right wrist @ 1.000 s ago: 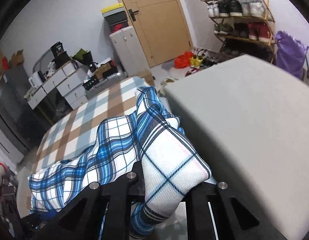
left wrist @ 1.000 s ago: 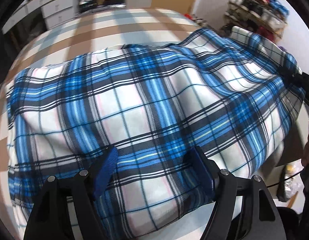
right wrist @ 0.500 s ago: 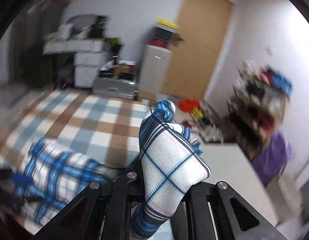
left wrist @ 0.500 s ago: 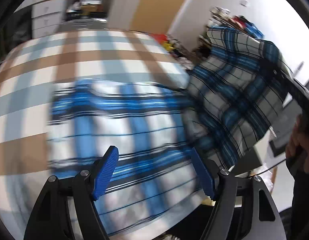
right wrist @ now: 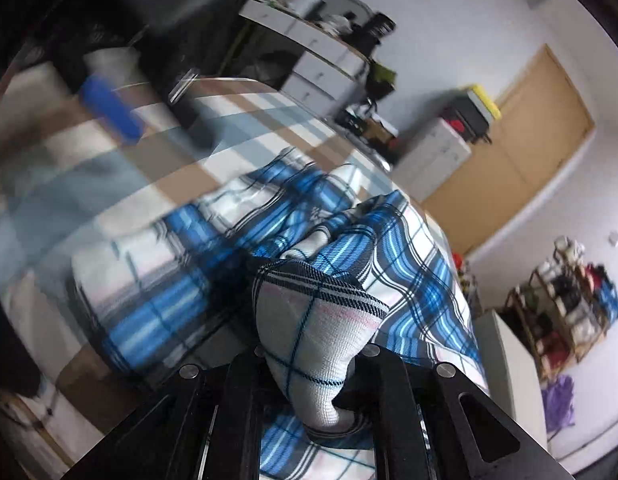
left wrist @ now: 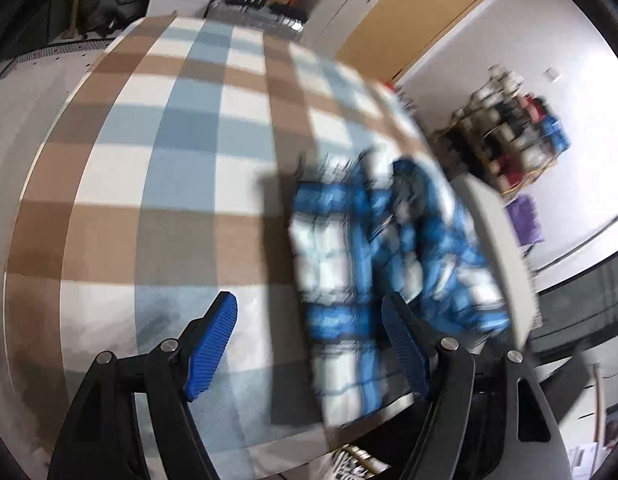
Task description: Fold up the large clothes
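Observation:
A blue, white and black plaid garment [left wrist: 373,264] lies bunched near the right edge of the checked bed cover [left wrist: 169,152], blurred in the left wrist view. My left gripper [left wrist: 309,344] hangs open above the cover, its blue pads [left wrist: 213,340] empty; the right pad overlaps the cloth's edge in the picture. In the right wrist view my right gripper [right wrist: 313,396] is shut on a thick fold of the plaid garment [right wrist: 313,328], which trails away over the bed. The left gripper's blue pad [right wrist: 109,108] appears blurred at upper left.
A grey-white slab [left wrist: 497,248] runs along the bed's right side. White drawer units [right wrist: 321,64], a cabinet [right wrist: 433,160] and a wooden door [right wrist: 525,152] stand beyond the bed. A shoe rack [right wrist: 565,308] stands at the right wall.
My right gripper swung the held fold across over the bed, so the garment now lies doubled and bunched at the right. My left gripper drew back off the cloth and rolled, staying open.

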`<state>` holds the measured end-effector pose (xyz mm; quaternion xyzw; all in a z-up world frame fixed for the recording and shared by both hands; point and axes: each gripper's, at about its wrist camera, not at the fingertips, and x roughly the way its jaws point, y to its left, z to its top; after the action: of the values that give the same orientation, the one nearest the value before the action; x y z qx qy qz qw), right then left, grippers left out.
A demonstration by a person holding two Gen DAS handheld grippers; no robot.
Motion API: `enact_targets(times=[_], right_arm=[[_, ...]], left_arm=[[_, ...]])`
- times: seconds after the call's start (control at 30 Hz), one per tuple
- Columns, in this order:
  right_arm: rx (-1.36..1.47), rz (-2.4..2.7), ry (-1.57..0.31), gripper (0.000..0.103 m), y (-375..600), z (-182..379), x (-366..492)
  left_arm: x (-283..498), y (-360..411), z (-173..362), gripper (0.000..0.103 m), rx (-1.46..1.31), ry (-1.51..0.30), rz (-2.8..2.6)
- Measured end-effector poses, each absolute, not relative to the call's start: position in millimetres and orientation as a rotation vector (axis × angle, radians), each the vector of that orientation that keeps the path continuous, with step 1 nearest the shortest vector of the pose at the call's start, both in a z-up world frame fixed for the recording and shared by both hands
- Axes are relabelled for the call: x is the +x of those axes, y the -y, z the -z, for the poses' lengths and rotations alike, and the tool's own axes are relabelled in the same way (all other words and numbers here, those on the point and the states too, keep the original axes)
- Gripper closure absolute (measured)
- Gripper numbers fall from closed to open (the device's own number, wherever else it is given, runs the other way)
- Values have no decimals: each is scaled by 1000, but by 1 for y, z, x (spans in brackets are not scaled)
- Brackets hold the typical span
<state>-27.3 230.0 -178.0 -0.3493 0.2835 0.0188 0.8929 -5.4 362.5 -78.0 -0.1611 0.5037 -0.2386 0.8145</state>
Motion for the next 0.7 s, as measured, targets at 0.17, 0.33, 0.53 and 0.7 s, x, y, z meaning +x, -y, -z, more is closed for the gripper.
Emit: enact_targets(times=[0.17,0.33,0.53,0.7], right_arm=[[-652,-58,-522,92,-214,175,-37],[-631,-64,-539,91,-212,174,-36],[-520,-87,-545,91,-200,158,-40],[-429,-112,-553,91,-193,146,-35]], left_arm=[[1,-337,46,32,-375,-1021,716],[49,-259,51,28,-224,-1189,772],[91,-203,106,28,-202,-1479,672],[107,-189,101,72,-319,-1460,730]])
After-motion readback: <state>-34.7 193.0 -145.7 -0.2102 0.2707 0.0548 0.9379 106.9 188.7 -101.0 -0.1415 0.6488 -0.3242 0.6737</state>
